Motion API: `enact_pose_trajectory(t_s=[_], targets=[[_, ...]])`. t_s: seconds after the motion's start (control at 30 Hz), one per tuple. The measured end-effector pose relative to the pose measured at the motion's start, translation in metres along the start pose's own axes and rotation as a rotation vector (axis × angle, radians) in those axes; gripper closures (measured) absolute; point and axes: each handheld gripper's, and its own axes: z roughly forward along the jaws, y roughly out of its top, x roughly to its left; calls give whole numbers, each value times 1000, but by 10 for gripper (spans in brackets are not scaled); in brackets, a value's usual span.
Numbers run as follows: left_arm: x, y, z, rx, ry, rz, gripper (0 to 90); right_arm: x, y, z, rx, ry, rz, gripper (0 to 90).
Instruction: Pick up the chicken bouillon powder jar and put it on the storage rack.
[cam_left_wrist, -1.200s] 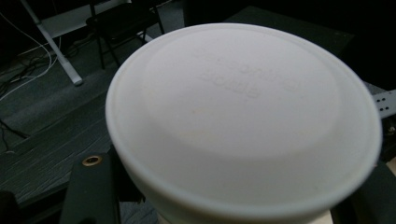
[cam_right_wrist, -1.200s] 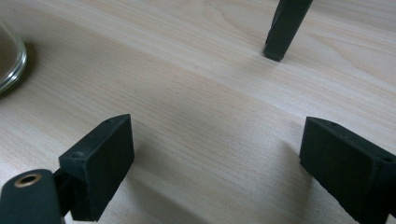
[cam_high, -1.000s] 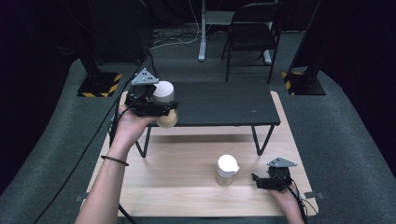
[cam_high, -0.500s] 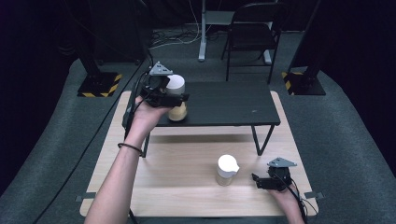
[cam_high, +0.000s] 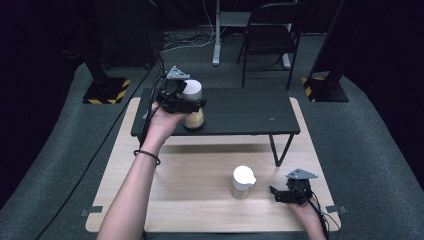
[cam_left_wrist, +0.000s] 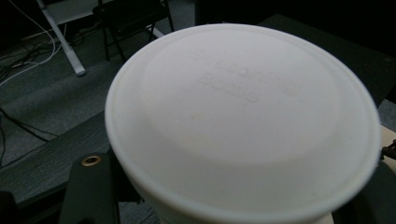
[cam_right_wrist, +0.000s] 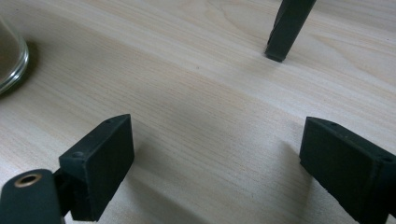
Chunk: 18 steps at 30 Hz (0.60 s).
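The jar (cam_high: 193, 107) in my left claw (cam_high: 186, 104) has travelled: a moment ago I held it above the near left corner of the black bench (cam_high: 250, 112), and now it sits further in, its base looking level with the bench top, though I cannot tell if it touches. My left claw is still clenched around the jar just below its white lid (cam_left_wrist: 243, 121). I judge this to be the setting-down step, with letting go next. My right claw (cam_right_wrist: 217, 170) has not shifted; it rests spread and empty on the wooden board (cam_high: 185, 195), just beside the second jar (cam_high: 243, 182).
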Motion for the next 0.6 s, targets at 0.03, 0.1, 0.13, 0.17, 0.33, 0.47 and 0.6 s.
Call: enact_pose_trajectory(t_s=[0.03, 0.1, 0.13, 0.17, 0.33, 0.47, 0.6], targets=[[0, 0, 0, 0, 0, 0, 337, 0, 0, 0, 0, 0, 0, 91], [0, -2, -2, -8, 3, 0, 329, 0, 0, 0, 0, 0, 0, 91], [0, -3, -3, -16, 3, -1, 318, 0, 0, 0, 0, 0, 0, 91], [0, -3, -3, -16, 3, -1, 305, 0, 0, 0, 0, 0, 0, 91], [-7, -8, -10, -55, 15, 19, 188, 0, 0, 0, 0, 0, 0, 91], [-7, -15, -19, -68, 10, 17, 161, 0, 0, 0, 0, 0, 1, 91], [-3, -24, -30, -89, 5, 6, 151, 0, 0, 0, 0, -1, 1, 91]])
